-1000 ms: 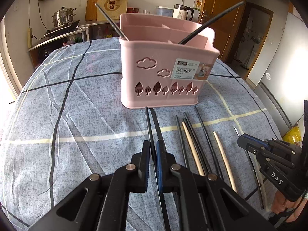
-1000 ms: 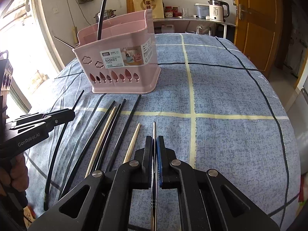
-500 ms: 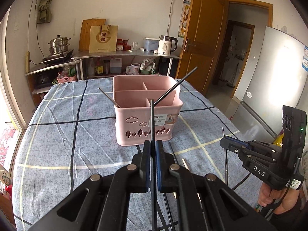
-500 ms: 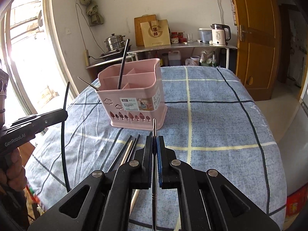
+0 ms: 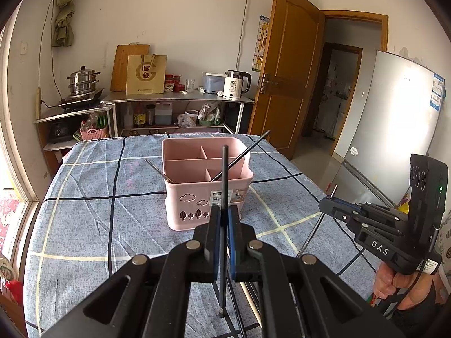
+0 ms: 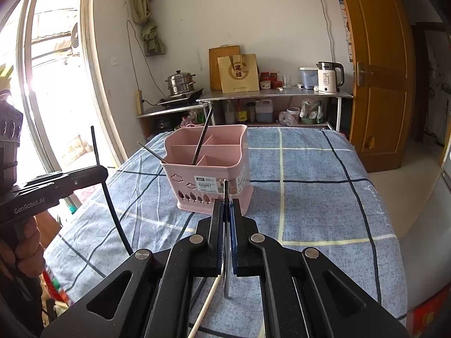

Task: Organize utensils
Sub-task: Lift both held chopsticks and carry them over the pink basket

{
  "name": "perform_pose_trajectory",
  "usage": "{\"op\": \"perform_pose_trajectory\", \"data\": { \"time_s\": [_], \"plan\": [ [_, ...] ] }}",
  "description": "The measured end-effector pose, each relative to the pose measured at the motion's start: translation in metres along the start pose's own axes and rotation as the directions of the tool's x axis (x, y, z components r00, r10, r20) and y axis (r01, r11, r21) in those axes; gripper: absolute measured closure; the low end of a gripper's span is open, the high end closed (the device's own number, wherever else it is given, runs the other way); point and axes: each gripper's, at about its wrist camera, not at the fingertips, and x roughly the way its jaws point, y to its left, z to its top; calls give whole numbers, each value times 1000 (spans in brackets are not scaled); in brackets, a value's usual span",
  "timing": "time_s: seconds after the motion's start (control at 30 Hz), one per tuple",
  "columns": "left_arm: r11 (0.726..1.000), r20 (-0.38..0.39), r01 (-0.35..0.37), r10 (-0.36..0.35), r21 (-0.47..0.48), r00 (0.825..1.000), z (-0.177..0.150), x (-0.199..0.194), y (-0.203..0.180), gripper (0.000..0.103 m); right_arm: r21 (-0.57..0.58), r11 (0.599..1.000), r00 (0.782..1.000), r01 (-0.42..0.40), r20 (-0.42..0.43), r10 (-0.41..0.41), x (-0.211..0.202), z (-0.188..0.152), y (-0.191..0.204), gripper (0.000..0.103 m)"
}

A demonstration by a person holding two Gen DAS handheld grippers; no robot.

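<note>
Each hand-held gripper was clenched on one chopstick: the left hand-held gripper [image 5: 222, 222] on a black chopstick [image 5: 224, 174], the right hand-held gripper [image 6: 226, 214] on a metal chopstick [image 6: 225, 194], both above the table [image 6: 310, 197] short of the pink basket [image 6: 208, 166]. Gripped near mid-length, either could pivot, miss its compartment or strike the rim.

Left gripper [image 5: 222, 225]: black angular linkage arms, round silver screws, blue pads inside the fingers; "GenRobot.AI" in white on its side. Right gripper [image 6: 227, 219]: same black build with blue pads, "DAS" lettering, green light on the rear block.
</note>
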Motion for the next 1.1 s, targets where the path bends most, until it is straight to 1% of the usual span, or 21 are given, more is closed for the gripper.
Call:
{"op": "perform_pose_trajectory", "data": {
  "time_s": [0.2,0.43,0.67,0.87,1.1],
  "plan": [
    [1000,-7,4,-4,-2,1000,2,0,2,98,-10,1000,1000,-12,12,13,-2,6,2,99],
    [1000,1,4,-4,6,1000,21,1,7,98,-31,999,998,-42,39,43,-1,24,9,99],
    [1000,17,9,-9,2,1000,54,-1,18,98,-75,995,994,-72,83,78,5,55,24,99],
    [1000,40,15,-16,6,999,90,-2,24,98,-107,989,985,-102,129,115,12,89,38,99],
    [1000,75,17,-16,-8,997,123,4,34,98,-112,986,976,-120,170,138,28,119,48,99]
  ]
}}
